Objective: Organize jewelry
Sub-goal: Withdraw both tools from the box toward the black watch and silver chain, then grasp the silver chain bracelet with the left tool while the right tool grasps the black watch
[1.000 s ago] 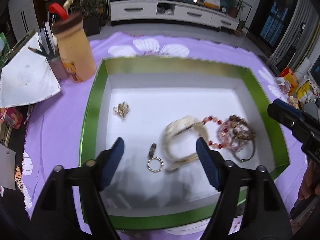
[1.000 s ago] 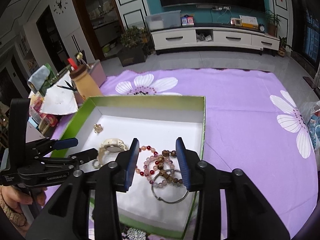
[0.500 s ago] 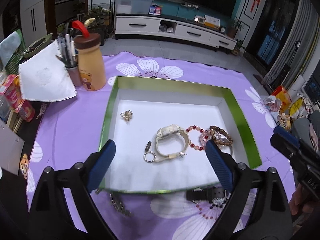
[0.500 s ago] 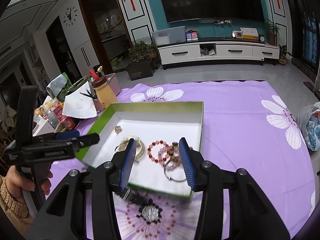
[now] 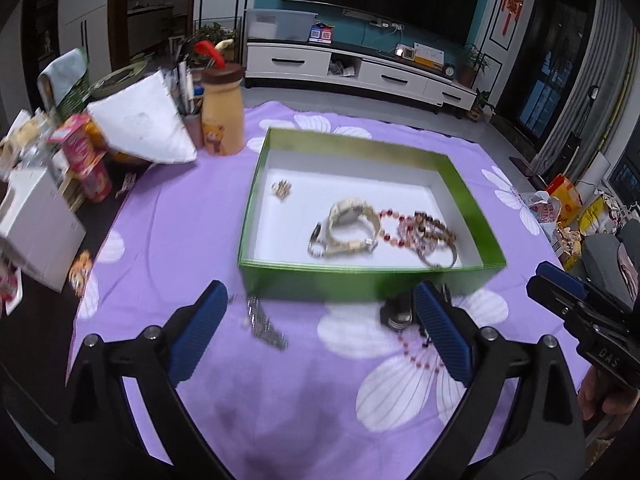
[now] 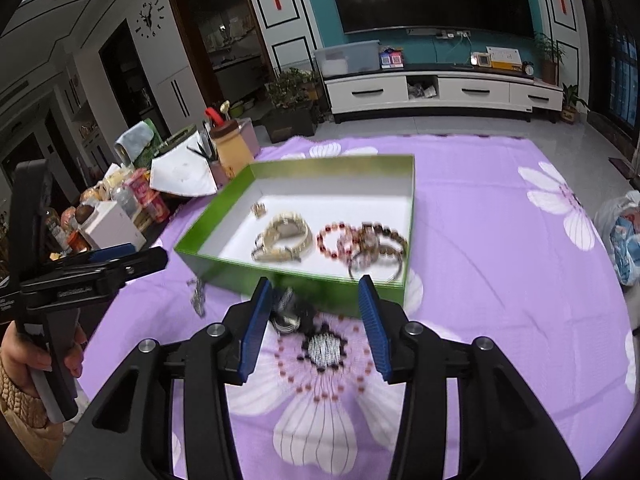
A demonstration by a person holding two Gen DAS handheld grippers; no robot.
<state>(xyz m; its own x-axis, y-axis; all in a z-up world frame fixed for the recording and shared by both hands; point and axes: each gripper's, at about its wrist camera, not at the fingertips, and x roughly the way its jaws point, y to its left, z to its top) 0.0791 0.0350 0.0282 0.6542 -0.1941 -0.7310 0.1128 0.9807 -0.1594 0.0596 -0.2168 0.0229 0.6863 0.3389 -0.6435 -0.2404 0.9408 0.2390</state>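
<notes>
Left wrist view, left to right: clutter at table edge, white box [image 5: 38, 224], red carton [image 5: 86, 160], paper sheet [image 5: 140, 128], pen cup, tan bottle [image 5: 222, 116] with brown cap. Purple floral cloth [image 5: 168, 216] covers table. Left gripper [image 5: 320, 320] low in frame, jaws opening, blue pads well apart, nothing between them but cloth. Silver chain [image 5: 262, 322] lies on cloth just in front of tray's near wall, between the pads in view but untouched. Green tray [image 5: 360, 278] centre, white floor. Inside: small gold piece [image 5: 282, 190] near left wall, pale watch [image 5: 352, 224] in middle, red bead bracelet [image 5: 394, 228] touching it, brown beads and a metal bangle [image 5: 438, 254] bunched at right. Dark watch [image 5: 398, 312] on cloth outside tray, just beside the right pad, partly hidden. Far right: right gripper seen side-on, held by a hand [image 5: 604, 398].

Right wrist view: left hand [image 6: 38, 360] in knit sleeve grips left tool at far left. Chain on cloth near tray corner. Right gripper [image 6: 316, 326] jaws part-way apart, holding nothing; dark watch lies on cloth by its left pad, blurred, contact unclear. Tray just beyond, same jewelry inside. Plastic bag [image 6: 622, 232] at right edge.
</notes>
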